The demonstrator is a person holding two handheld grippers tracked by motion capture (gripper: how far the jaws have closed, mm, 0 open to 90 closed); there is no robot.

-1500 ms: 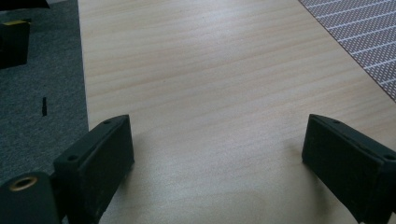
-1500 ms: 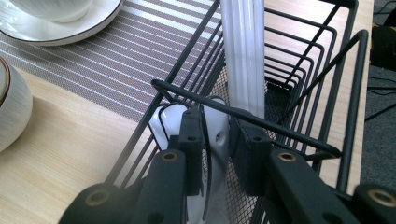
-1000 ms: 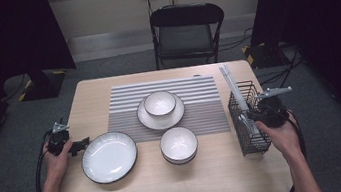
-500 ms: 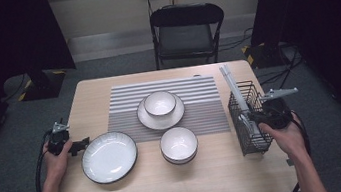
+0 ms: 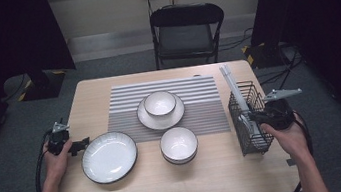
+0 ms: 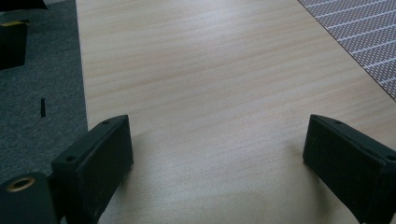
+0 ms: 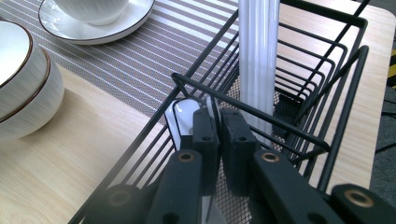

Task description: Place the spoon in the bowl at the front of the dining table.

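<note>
A black wire basket (image 5: pixel 251 137) stands at the table's right side, with a long white ribbed stick (image 5: pixel 231 85) leaning out of it. My right gripper (image 5: pixel 256 117) reaches into the basket from the right. In the right gripper view its jaws (image 7: pixel 218 114) are shut on a thin white spoon (image 7: pixel 184 116) standing inside the basket (image 7: pixel 289 130), just in front of the white stick (image 7: pixel 258 46). My left gripper (image 5: pixel 83 144) rests at the table's left edge beside the large plate (image 5: pixel 109 156), open, with bare wood between its pads (image 6: pixel 100 158).
A striped placemat (image 5: pixel 199 97) lies mid-table with a bowl on a saucer (image 5: pixel 160 103) on it. A stack of white bowls (image 5: pixel 179 144) sits in front of the mat. A folding chair (image 5: pixel 186 28) stands behind the table.
The right hand and its gripper have drifted slightly to the right at the basket. The left hand has stayed where it was.
</note>
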